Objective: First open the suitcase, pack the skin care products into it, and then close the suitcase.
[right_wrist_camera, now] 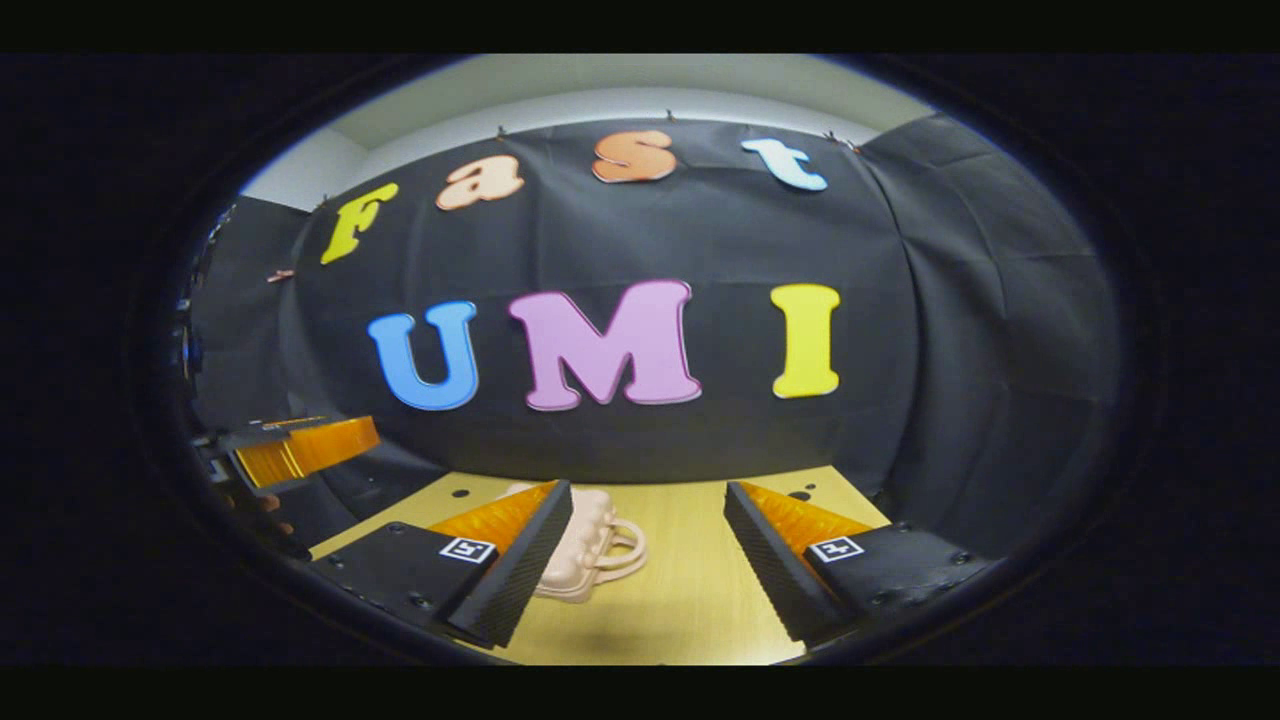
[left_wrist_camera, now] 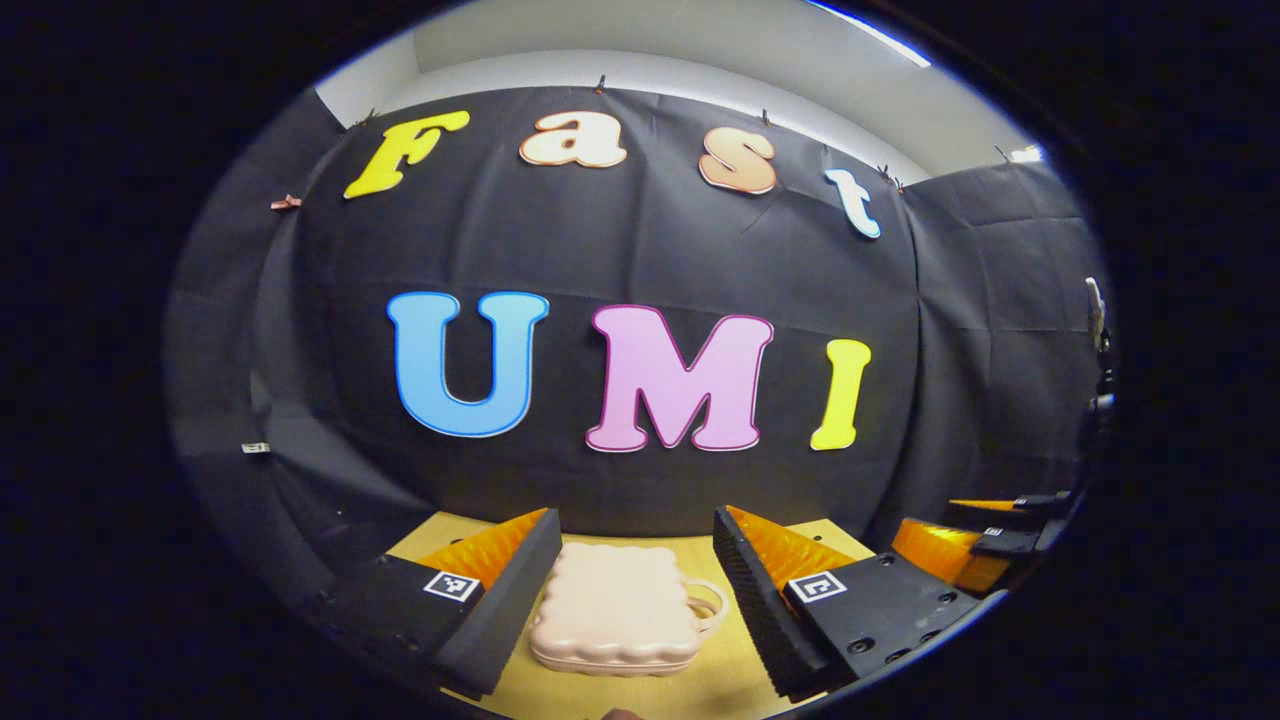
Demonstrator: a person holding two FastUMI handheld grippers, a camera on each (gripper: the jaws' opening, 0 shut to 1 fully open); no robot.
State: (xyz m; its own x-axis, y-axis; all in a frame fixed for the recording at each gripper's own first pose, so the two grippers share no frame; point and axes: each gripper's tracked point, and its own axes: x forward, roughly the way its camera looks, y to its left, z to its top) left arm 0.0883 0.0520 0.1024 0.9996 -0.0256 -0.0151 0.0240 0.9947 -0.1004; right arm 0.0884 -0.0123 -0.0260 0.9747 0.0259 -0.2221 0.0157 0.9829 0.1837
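The suitcase [left_wrist_camera: 615, 608] lies closed on the desk [left_wrist_camera: 720, 680] (opening comes first); both hand-held grippers, left [left_wrist_camera: 637, 570] and right [right_wrist_camera: 648, 545], are spread and must reach its lid.

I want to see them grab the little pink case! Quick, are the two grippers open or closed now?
Left gripper: open, holding nothing; the closed pink suitcase lies on the table between its fingers.
Right gripper: open, holding nothing.
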